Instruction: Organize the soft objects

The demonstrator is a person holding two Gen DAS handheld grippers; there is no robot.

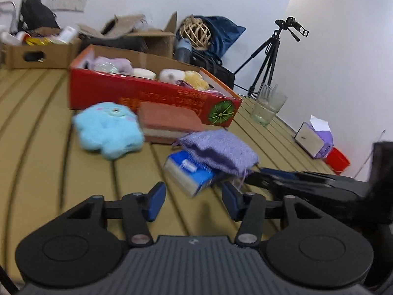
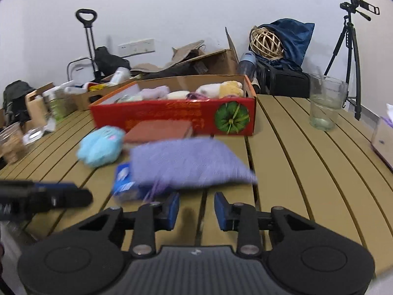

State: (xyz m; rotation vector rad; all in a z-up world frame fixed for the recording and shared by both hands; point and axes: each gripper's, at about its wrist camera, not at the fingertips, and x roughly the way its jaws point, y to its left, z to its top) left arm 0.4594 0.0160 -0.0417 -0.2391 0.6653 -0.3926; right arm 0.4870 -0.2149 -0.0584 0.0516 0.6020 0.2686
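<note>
The left tongs point(image 1: 192, 202) stand partly open with nothing between the pads, low over the slatted worktop point(image 1: 44, 152). The right tongs point(image 2: 196, 211) show a narrower gap, also empty. Just ahead, a purple fuzzy cloth point(image 2: 191, 162) lies over a blue tissue pack point(image 1: 189, 174). Beyond sit a light blue plush toy point(image 1: 108, 129), a brown sponge point(image 1: 169, 123) and a red box point(image 2: 172, 118) of soft things.
</note>
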